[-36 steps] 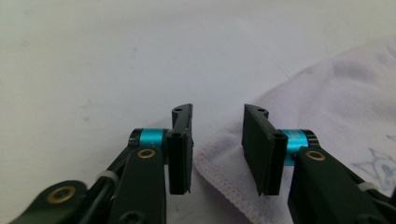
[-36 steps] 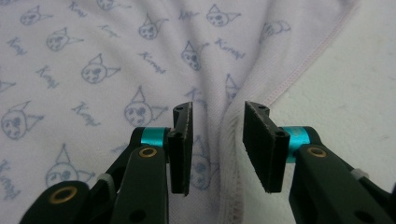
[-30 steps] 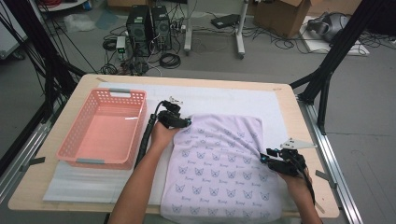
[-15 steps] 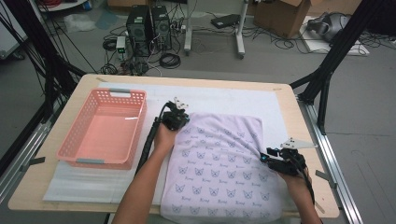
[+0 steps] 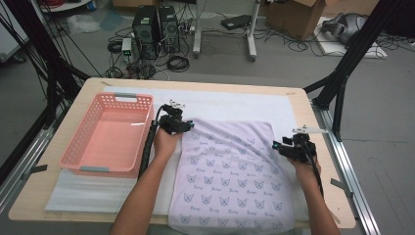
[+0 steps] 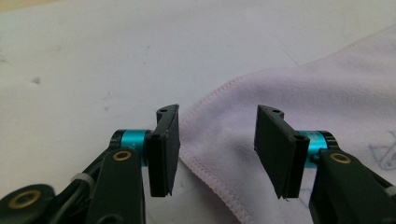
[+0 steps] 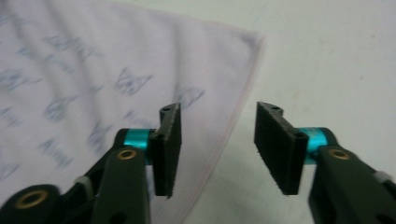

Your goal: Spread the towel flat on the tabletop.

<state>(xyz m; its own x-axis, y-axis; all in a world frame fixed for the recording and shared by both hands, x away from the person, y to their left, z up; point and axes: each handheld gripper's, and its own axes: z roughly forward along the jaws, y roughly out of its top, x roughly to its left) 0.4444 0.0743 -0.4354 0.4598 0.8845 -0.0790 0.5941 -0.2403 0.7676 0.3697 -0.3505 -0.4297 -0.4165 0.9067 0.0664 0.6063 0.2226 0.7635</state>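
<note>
Wooden bench (image 5: 49, 200) under a white mat, pink basket (image 5: 110, 134) at the left. Lilac towel (image 5: 235, 171) flat in the middle. Left tool (image 6: 217, 140) just opened, over the far corner; right tool (image 7: 217, 140) just opened, at the side hem. Better to pinch hems deep, then lift together.

Lab, as I see it: black frame struts (image 5: 342, 73), computer towers (image 5: 156, 24), floor cables (image 5: 147, 63), cardboard box (image 5: 293, 17).
</note>
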